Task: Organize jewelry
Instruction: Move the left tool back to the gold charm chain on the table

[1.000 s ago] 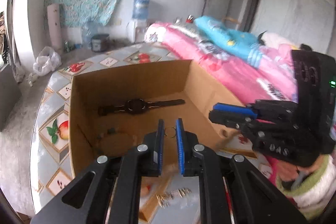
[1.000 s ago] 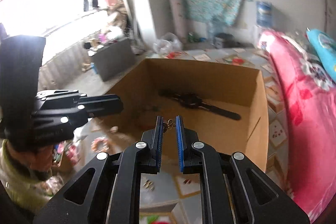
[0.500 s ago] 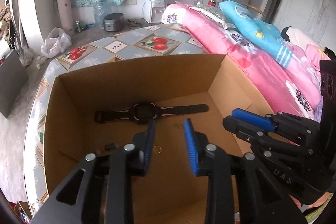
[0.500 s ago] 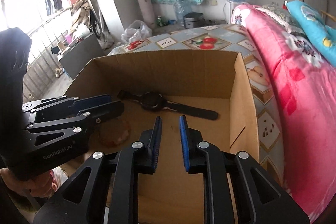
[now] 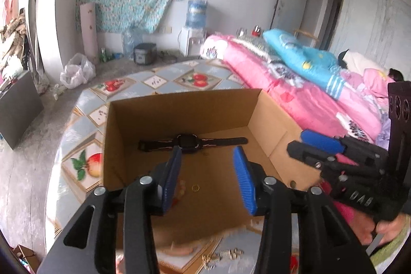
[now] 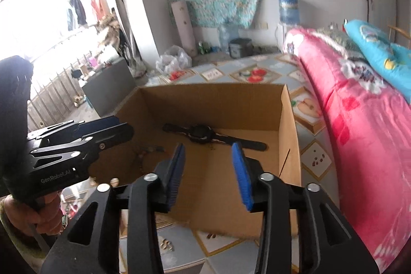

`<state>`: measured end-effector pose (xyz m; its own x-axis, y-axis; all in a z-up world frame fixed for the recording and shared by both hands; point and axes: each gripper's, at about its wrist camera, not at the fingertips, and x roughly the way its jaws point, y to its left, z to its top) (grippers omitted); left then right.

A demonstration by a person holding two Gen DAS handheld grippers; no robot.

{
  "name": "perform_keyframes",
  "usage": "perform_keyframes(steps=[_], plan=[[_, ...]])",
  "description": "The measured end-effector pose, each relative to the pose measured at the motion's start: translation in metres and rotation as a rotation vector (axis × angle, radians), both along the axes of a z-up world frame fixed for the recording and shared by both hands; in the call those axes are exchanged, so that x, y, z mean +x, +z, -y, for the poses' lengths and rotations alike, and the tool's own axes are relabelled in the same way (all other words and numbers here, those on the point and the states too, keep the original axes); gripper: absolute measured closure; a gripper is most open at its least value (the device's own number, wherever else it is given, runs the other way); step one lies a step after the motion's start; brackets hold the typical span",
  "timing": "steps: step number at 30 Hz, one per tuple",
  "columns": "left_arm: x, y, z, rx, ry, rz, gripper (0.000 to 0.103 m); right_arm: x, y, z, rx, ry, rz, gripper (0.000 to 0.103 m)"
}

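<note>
An open cardboard box (image 5: 179, 94) holds a black watch (image 5: 192, 141), a gold ring (image 5: 195, 187) and a tiny piece (image 5: 204, 152) by the strap. My left gripper (image 5: 207, 149) hovers over the box's near side, its jaws opening with nothing between them. My right gripper (image 5: 296, 140) reaches in from the right. In the right wrist view the right gripper (image 6: 208, 148) is also opening and empty above the box (image 6: 213, 87). The watch (image 6: 203, 134) and a beaded bracelet (image 6: 143, 153) lie on the floor. The left gripper (image 6: 124, 125) shows at the left.
The box stands on a table with a fruit-patterned cloth (image 5: 84, 135). Loose small jewelry (image 5: 221, 256) lies on the table in front of the box, and more small pieces (image 6: 167, 244) show there too. A bed with a pink blanket (image 6: 359, 132) runs along the right.
Both grippers were shut on small pieces above the box's near edge. Both have opened, and the gold ring now lies on the box floor.
</note>
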<state>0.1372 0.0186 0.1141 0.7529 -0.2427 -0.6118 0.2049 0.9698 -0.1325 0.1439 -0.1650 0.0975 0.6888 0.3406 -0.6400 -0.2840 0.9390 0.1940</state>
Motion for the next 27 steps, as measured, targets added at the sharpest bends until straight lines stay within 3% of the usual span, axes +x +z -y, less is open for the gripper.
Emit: perform_keyframes(steps=[5, 7, 10, 16, 20, 27], plan=[[-0.054, 0.004, -0.024, -0.006, 0.010, 0.065, 0.053, -0.045, 0.013, 0.009, 0.002, 0.068, 0.064, 0.029], [-0.074, -0.003, -0.036, -0.011, 0.033, 0.062, 0.050, -0.059, 0.007, 0.011, -0.024, 0.098, 0.036, 0.018], [-0.094, -0.021, -0.048, -0.008, 0.068, 0.021, 0.049, -0.072, -0.017, 0.005, -0.116, 0.115, -0.048, 0.010], [-0.107, -0.081, -0.047, -0.021, 0.108, -0.147, 0.049, -0.068, -0.090, -0.016, -0.291, 0.106, -0.279, 0.008], [-0.106, -0.105, -0.031, 0.020, 0.087, -0.178, 0.049, -0.051, -0.128, -0.021, -0.328, 0.067, -0.410, 0.008], [-0.094, -0.120, 0.000, 0.074, -0.002, -0.172, 0.050, -0.038, -0.137, -0.021, -0.311, 0.076, -0.408, 0.008]])
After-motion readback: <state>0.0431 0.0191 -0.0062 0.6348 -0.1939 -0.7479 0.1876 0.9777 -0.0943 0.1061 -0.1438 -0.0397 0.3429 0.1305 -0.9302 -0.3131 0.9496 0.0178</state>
